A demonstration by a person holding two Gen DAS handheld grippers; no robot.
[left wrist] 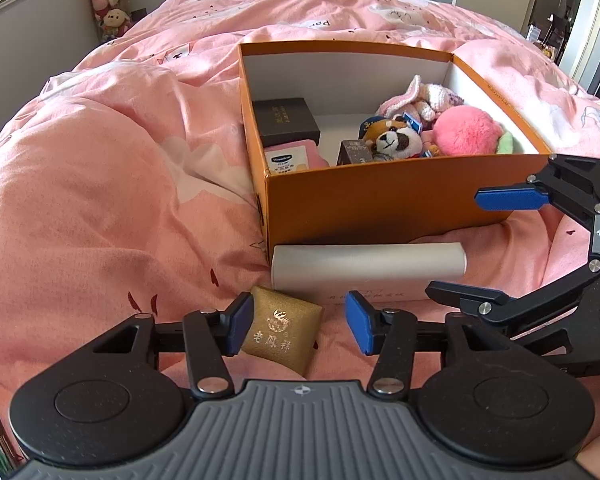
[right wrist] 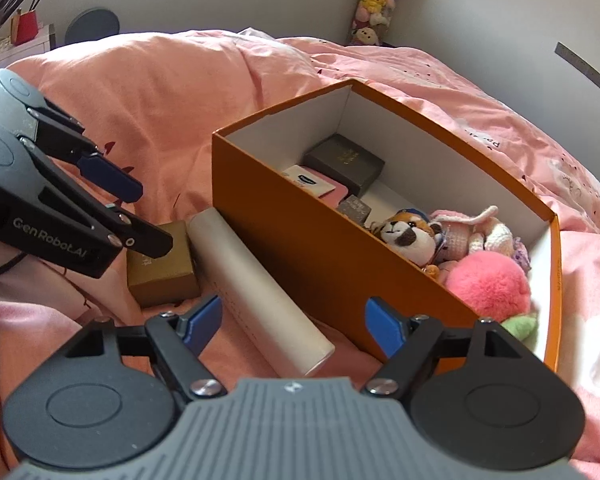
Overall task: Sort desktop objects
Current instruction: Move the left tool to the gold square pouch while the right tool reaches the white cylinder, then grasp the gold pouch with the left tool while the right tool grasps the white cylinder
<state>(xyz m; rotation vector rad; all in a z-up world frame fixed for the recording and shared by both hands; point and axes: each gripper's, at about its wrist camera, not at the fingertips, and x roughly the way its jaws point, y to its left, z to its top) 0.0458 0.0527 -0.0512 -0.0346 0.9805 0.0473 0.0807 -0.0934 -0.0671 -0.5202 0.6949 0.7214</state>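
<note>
Sorting under way on a pink quilt (left wrist: 100, 184); orange box (left wrist: 380, 204) serving as the collection bin, open-topped, so drops can be made from above. Already inside: dark gift box (left wrist: 286, 120) at the far-left corner, pink card pack (left wrist: 290, 156) just in front of it, small grey box (left wrist: 354, 154) near the middle, plush raccoon (left wrist: 392, 140), crocheted doll (left wrist: 420, 98) and pink pompom (left wrist: 466, 130) crowded toward 3 o'clock. Soft toys grouped on one side, boxed goods on the other: judged a deliberate split.

Still outside the bin: white cylinder (left wrist: 368, 266) lying flat along the box's near wall, touching or nearly so; gold pouch (left wrist: 282, 332) just in front of the cylinder's left end.

Left gripper (left wrist: 300, 326): jaws apart, nothing clamped. Left wrist view: gold pouch sitting between the pads, hard against the 9 o'clock pad, clear gap to the 3 o'clock pad. Contact on the left side not certain. Judged a straddle ahead of a pinch.

Right gripper (right wrist: 294, 326): jaws wide, empty. Right wrist view: white cylinder (right wrist: 260, 292) running from 11 o'clock down into the gap between the pads, near end closest, no pad touching. Box wall just beside the 3 o'clock pad; risk of nudging the box on closing.

Gold pouch (right wrist: 160, 268) at 10 o'clock in that view, under the left gripper (right wrist: 140, 216) tips.
</note>
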